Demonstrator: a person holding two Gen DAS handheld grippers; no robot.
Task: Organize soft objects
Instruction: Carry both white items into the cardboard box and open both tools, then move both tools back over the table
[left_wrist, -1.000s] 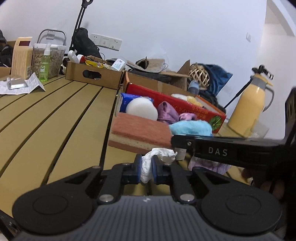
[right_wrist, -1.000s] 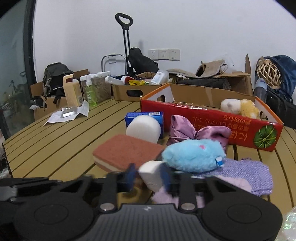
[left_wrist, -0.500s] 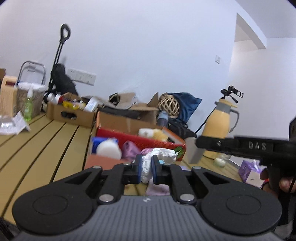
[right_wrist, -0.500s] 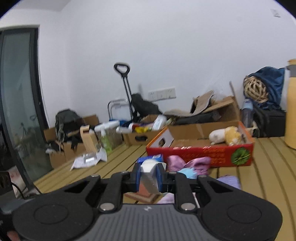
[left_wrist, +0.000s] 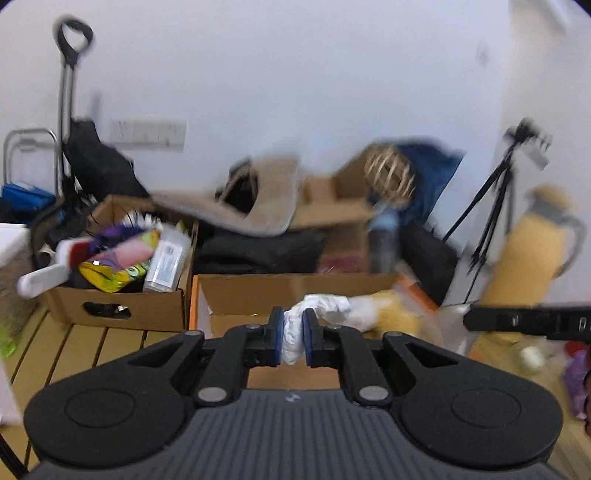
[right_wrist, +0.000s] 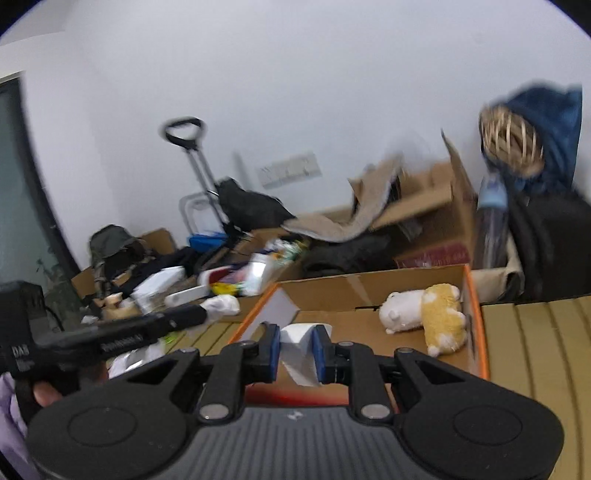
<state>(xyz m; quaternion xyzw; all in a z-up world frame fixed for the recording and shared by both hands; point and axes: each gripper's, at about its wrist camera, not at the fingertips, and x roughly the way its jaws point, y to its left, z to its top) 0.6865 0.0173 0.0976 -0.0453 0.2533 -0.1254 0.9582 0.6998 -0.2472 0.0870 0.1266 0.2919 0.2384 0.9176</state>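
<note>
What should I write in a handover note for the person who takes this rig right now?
Left claw: shut on a white crumpled soft thing, held in the air before the open cardboard box.
Right claw: shut on a white sponge block, held over the near edge of the same box.
In the box: a white plush toy and a yellow plush toy, side by side at the right wall.
Done: both pieces are picked up and brought to the box.
Left: lower each piece into the box and open the claws. Other soft things are not visible in these blurred views, so check the table.
</note>
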